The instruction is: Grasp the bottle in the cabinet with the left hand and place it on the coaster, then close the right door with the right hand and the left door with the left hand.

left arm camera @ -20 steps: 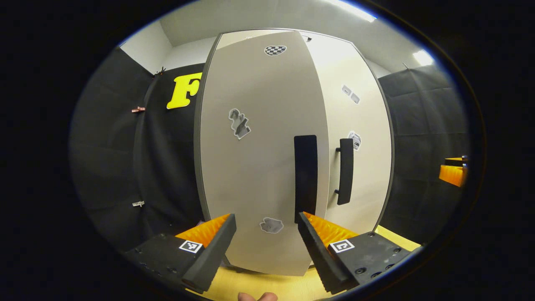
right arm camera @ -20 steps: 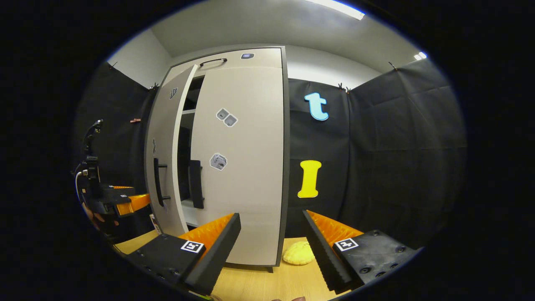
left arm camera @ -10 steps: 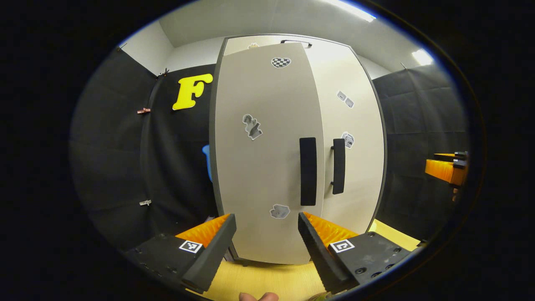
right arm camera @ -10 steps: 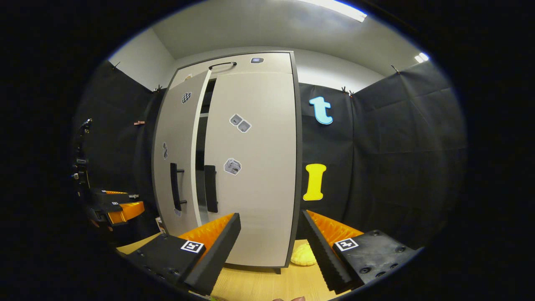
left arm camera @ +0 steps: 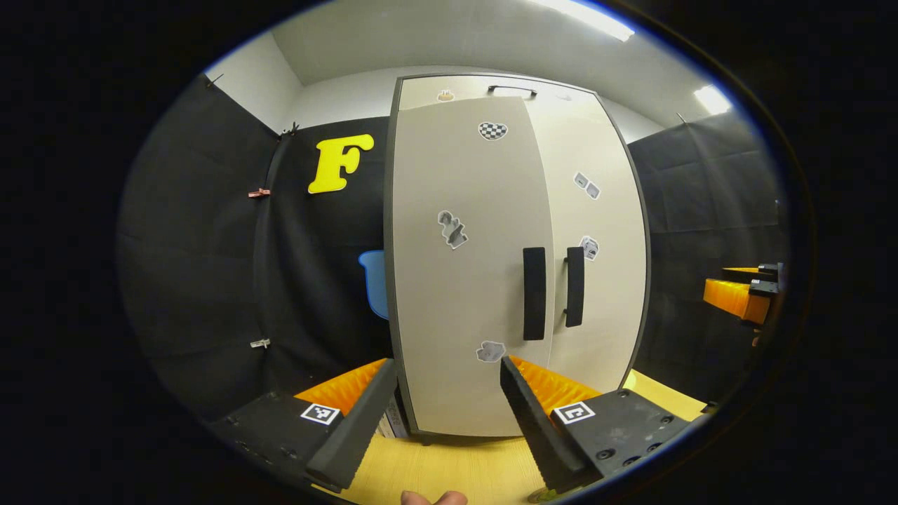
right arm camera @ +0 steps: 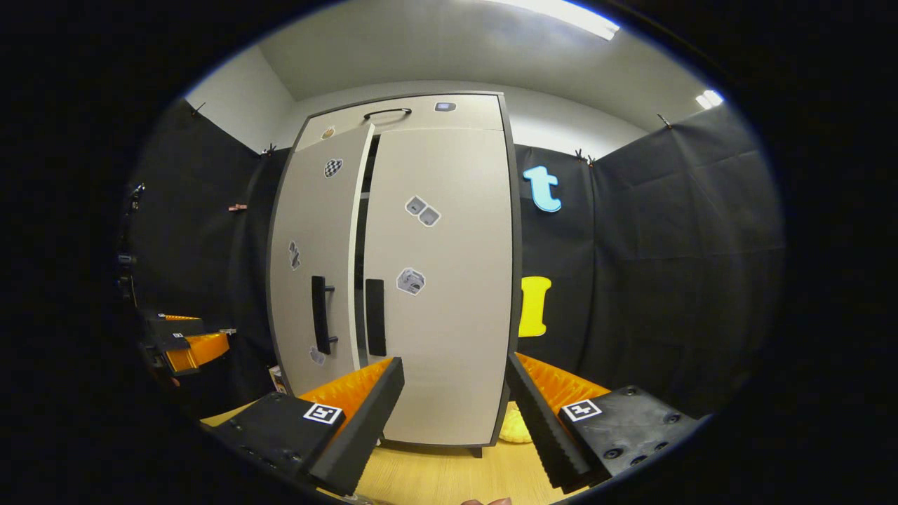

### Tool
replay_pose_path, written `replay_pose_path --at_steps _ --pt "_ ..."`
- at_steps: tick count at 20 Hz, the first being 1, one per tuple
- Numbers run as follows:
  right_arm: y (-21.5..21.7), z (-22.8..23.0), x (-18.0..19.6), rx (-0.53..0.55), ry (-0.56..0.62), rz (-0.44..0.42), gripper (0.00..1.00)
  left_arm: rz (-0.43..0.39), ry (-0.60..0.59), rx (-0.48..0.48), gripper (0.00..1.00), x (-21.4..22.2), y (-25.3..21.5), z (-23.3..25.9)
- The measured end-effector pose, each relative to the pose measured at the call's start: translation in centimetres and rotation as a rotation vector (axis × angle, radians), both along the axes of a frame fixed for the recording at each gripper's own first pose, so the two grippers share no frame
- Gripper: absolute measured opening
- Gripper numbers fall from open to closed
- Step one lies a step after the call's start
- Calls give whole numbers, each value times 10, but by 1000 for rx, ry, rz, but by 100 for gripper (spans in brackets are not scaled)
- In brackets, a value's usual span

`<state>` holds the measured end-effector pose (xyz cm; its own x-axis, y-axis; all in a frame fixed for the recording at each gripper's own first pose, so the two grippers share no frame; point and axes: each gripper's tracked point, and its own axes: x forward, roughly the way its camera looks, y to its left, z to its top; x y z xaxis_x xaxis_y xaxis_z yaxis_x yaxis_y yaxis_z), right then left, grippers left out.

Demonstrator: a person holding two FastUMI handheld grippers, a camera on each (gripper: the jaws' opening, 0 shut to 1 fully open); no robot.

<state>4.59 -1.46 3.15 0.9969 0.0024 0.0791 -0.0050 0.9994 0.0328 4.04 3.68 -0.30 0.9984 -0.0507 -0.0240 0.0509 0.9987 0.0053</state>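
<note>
The pale grey cabinet fills the middle of both views. Its right door [right arm camera: 442, 280] lies flush shut. The left door [right arm camera: 309, 266] stands a narrow crack ajar, with a thin dark gap beside its white edge. In the left gripper view the left door [left arm camera: 456, 280] and right door [left arm camera: 603, 280] look almost level, their black handles [left arm camera: 534, 293] side by side. My left gripper [left arm camera: 447, 365] is open and empty, a little short of the left door. My right gripper [right arm camera: 454, 361] is open and empty in front of the right door. The bottle and coaster cannot be made out.
The cabinet stands on a light wooden table [left arm camera: 449, 470]. A yellow lumpy object [right arm camera: 515, 424] lies at the cabinet's right foot. The right gripper [left arm camera: 736, 298] shows far right in the left gripper view, and the left gripper [right arm camera: 186, 347] far left in the right gripper view.
The left door has swung from well open to almost shut. Both grippers have drawn back from the cabinet, which now looks smaller.
</note>
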Motion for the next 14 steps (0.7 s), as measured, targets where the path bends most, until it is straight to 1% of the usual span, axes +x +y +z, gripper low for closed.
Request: replay_pose_path --at_steps 4,14 --pt "9 -2 -5 -6 4 -3 97 -4 -3 15 95 -6 4 0" --pt "16 -2 -9 -13 4 0 97 -5 5 -3 95 -12 7 -5"
